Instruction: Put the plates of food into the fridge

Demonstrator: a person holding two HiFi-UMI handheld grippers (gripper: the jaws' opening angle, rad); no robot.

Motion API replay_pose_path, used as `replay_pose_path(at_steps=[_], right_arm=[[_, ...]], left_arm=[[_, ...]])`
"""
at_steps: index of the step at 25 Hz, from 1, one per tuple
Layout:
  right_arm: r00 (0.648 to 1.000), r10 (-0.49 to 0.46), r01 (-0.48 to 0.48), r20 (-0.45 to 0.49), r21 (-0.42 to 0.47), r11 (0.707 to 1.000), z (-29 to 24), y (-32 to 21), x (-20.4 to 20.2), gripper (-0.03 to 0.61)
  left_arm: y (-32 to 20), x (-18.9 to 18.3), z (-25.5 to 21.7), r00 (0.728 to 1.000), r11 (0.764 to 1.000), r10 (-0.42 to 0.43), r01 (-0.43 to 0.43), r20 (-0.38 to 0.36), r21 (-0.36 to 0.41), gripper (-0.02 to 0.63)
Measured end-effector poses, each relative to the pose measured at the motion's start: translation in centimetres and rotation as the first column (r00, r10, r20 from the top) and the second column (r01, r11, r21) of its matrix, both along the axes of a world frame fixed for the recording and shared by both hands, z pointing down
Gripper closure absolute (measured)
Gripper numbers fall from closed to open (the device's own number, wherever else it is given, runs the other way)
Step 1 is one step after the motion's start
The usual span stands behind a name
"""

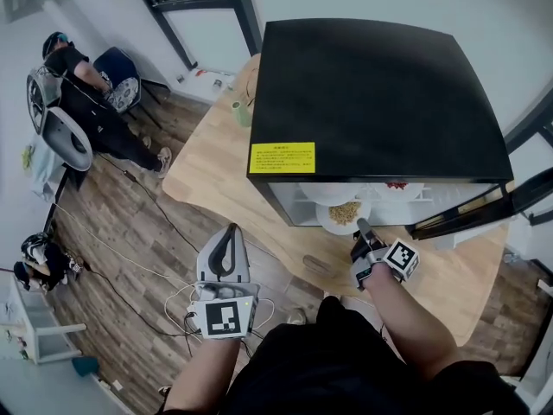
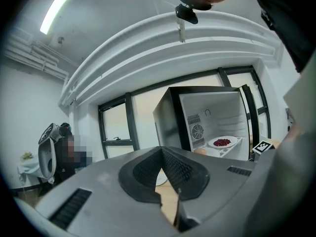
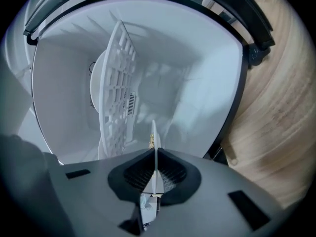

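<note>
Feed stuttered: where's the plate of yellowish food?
In the head view, right of centre: the plate is at the open front of the fridge, rim pinched in the right gripper.

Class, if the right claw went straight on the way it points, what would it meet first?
The right claw, shut on the plate, points into the open fridge; probably its white back wall, though depth is unclear.

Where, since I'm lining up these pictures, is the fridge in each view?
Head view: fridge, upper centre, black top.
Left gripper view: fridge, centre right, door open.
Right gripper view: fridge, white inside, upper left.
Shared landmark: the wooden table beneath it.
</note>
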State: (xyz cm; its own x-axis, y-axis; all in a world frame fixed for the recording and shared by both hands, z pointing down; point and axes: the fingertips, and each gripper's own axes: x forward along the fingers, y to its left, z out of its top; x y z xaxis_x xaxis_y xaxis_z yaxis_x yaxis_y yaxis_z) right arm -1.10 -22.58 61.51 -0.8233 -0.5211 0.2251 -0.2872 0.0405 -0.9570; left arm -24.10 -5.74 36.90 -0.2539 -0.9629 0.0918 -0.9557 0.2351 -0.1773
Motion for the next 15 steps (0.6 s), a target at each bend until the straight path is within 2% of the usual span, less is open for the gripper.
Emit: replay_pose_path(at_steps=[6, 15], right_arm=[[1.000, 0.010, -0.011, -0.020, -0.030, 0.999, 1.1, -1.0, -1.1, 0.545], [0.999, 0.035, -0.037, -0.036, -0.050, 0.998, 2.5, -3.1, -2.9, 0.545]], left_arm=[[0.6, -1.2, -0.1, 0.999, 0.999, -0.043, 0.043, -0.033, 0.009, 0.609], [3.0, -3.9, 0.6, 0.992, 0.993, -0.120, 0.119, -0.026, -0.024, 0.609]])
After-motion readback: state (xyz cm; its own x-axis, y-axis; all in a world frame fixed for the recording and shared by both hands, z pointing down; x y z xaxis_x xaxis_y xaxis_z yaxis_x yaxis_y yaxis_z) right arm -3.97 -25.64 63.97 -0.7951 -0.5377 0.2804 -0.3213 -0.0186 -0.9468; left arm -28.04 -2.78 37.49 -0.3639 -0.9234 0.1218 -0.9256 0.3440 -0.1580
